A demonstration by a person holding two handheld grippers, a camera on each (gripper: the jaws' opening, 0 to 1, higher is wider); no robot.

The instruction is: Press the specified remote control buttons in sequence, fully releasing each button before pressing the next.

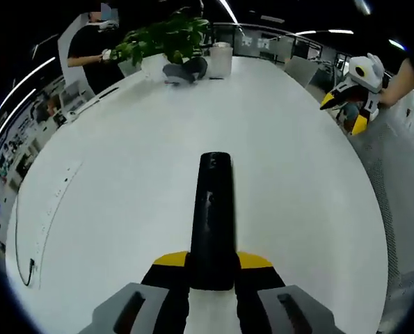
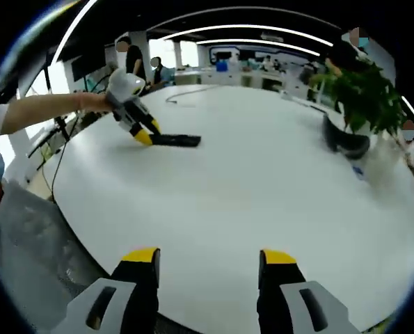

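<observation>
Lying flat on the white table [image 1: 123, 181], the long black remote [image 1: 213, 216] is being clamped at its near end by the left gripper [image 1: 212, 275]; holding it level is helping. Hovering well apart, the right gripper [image 2: 208, 268] is standing released, needing one closed tip for its small, barely visible buttons.

The near end of the black remote [image 1: 211, 221] is lying hidden between the left gripper [image 1: 212, 268] jaws, its buttons are blurring beyond telling, and the white table [image 1: 123, 181] is running past the edge.
</observation>
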